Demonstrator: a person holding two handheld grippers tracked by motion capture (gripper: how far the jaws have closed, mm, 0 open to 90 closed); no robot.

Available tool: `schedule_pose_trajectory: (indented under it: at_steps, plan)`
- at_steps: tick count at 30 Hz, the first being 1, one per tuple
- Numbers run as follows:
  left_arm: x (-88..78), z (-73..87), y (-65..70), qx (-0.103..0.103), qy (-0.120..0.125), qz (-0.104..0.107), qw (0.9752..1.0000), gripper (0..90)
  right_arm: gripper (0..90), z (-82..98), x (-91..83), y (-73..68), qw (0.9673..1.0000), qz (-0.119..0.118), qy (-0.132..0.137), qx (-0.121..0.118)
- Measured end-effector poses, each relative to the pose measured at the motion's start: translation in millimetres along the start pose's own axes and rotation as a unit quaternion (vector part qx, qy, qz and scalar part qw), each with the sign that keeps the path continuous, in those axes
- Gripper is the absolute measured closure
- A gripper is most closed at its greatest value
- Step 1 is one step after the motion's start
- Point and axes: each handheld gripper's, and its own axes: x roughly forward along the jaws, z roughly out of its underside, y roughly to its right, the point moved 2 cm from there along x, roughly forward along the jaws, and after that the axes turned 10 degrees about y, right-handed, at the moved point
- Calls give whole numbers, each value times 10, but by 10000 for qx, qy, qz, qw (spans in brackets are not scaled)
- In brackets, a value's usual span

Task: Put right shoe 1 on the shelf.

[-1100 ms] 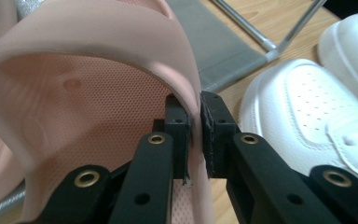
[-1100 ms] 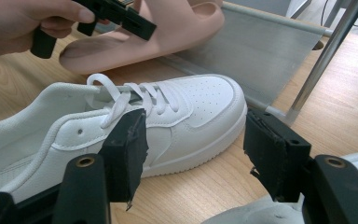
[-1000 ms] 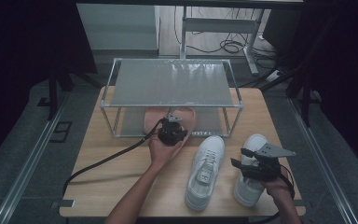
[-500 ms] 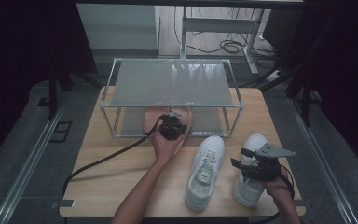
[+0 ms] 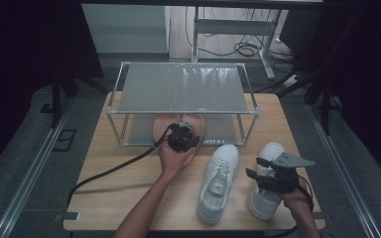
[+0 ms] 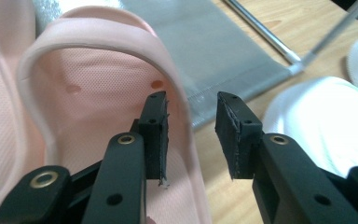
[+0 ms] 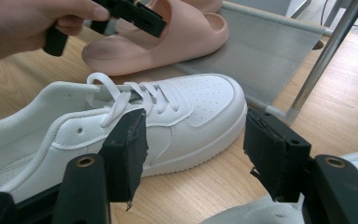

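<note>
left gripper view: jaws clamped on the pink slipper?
No. The left gripper is open: the pink slipper's rim lies by the inner pad, with a clear gap to the other pad, neither pressing on it.

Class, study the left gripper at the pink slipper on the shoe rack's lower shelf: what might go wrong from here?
1. The left gripper has just been opening, with the pink slipper's edge between its pads; pulling back may snag it.
2. The slipper overhangs the lower shelf and may slide off.
3. The white sneaker lies close beside the withdrawing hand.
</note>
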Motion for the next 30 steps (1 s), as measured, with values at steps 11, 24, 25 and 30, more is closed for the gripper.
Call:
schedule_pose_trajectory:
  at_steps: [11,24,25,30]
  plan:
    - [-412,158,-79,165,67,542,9984,816,398,-3,2,-10,10000,-2,-2,1]
    - [-826,381,-175,456,-53,764,9960,896,397,4,14,-19,10000,-11,-28,-14]
    - [-852,409,-180,475,-70,755,9960,896,398,3,11,-19,10000,-13,-27,-14]
    - [-968,558,-229,517,-172,686,9962,894,398,0,4,-14,10000,0,-18,7]
